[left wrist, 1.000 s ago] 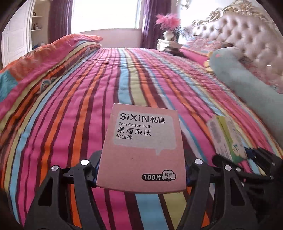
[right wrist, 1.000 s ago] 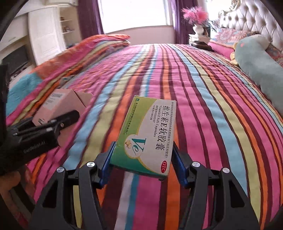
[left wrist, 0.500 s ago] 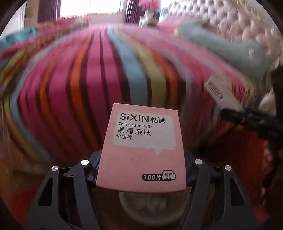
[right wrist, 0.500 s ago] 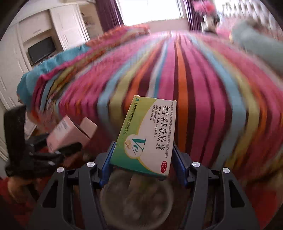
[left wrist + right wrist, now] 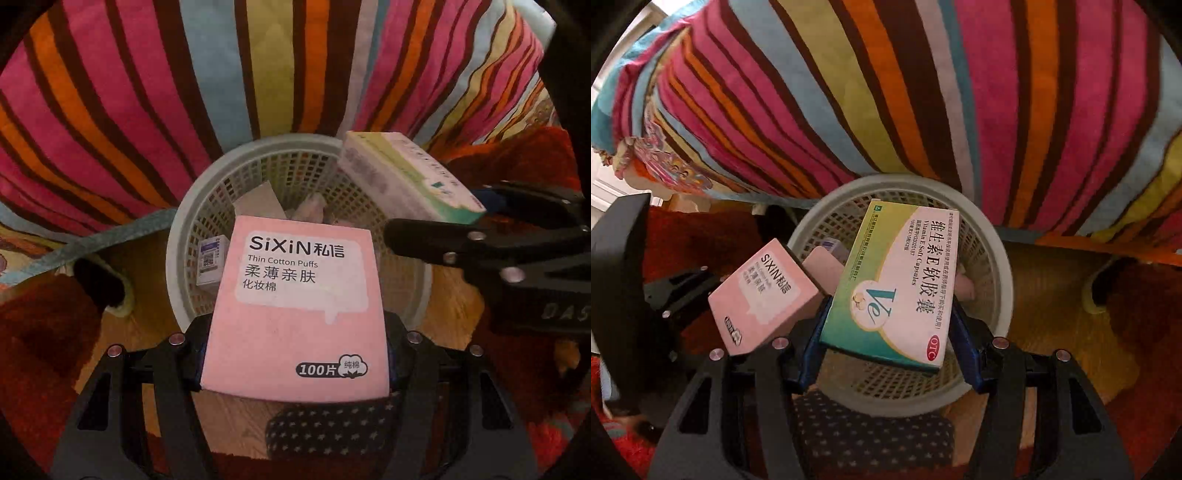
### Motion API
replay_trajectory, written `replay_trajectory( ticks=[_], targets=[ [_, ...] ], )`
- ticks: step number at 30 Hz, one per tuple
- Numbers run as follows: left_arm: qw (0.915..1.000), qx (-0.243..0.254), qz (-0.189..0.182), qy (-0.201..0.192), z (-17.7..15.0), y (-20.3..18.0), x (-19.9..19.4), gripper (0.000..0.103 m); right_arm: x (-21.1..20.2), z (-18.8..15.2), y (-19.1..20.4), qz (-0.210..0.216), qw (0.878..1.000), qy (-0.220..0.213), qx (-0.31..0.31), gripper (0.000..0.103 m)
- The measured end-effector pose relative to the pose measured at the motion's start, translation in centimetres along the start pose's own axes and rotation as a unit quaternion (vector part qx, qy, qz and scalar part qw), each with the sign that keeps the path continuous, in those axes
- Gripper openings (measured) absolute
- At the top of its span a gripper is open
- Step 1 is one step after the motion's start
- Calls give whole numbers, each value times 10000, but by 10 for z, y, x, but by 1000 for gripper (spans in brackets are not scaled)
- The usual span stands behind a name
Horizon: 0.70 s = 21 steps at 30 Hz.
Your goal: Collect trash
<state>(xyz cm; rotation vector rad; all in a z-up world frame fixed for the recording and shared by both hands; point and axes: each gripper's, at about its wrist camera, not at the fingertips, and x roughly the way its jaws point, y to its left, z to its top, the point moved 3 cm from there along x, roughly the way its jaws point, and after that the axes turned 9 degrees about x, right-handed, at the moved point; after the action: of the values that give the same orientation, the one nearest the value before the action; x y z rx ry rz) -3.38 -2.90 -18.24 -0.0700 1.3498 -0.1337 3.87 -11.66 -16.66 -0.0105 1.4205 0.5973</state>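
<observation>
My left gripper [image 5: 295, 360] is shut on a pink cotton-puff box [image 5: 295, 314] and points steeply down over a pale round mesh waste basket [image 5: 207, 192]. My right gripper [image 5: 886, 347] is shut on a green and white vitamin E box [image 5: 897, 284], also above the basket [image 5: 993, 251]. Each view shows the other hand's load: the vitamin box [image 5: 402, 177] at the right of the left wrist view, the pink box [image 5: 761, 295] at the left of the right wrist view. Inside the basket lie a small white box [image 5: 210, 264] and crumpled paper [image 5: 312, 206].
The basket stands on a wooden floor [image 5: 450, 314] against the hanging striped bedspread [image 5: 184, 92]. Red carpet [image 5: 1145, 369] lies on both sides. A star-patterned dark cloth [image 5: 332, 432] is under the grippers, and a shoe [image 5: 1100, 288] lies to the right.
Both grippers swung down from over the bed to the bedside, now pointing steeply down over the waste basket. Each still grips its box. The basket came into view.
</observation>
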Motion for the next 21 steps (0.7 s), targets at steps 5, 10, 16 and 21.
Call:
replay_trajectory(
  ticks=[5, 10, 16, 21],
  targets=[
    [9996, -144, -44, 246, 2, 10, 13, 66, 18, 0, 0, -27, 9999, 132, -86, 58],
    [9981, -281, 13, 550, 0, 18, 26, 91, 27, -8, -10, -211, 9996, 163, 7, 95],
    [9973, -401, -46, 614, 0, 24, 29, 91, 31, -7, -28, -216, 9979, 236, 560, 95],
    [9976, -420, -43, 555, 5, 27, 27, 91, 26, -7, -42, -246, 9953, 229, 908, 95]
  ],
)
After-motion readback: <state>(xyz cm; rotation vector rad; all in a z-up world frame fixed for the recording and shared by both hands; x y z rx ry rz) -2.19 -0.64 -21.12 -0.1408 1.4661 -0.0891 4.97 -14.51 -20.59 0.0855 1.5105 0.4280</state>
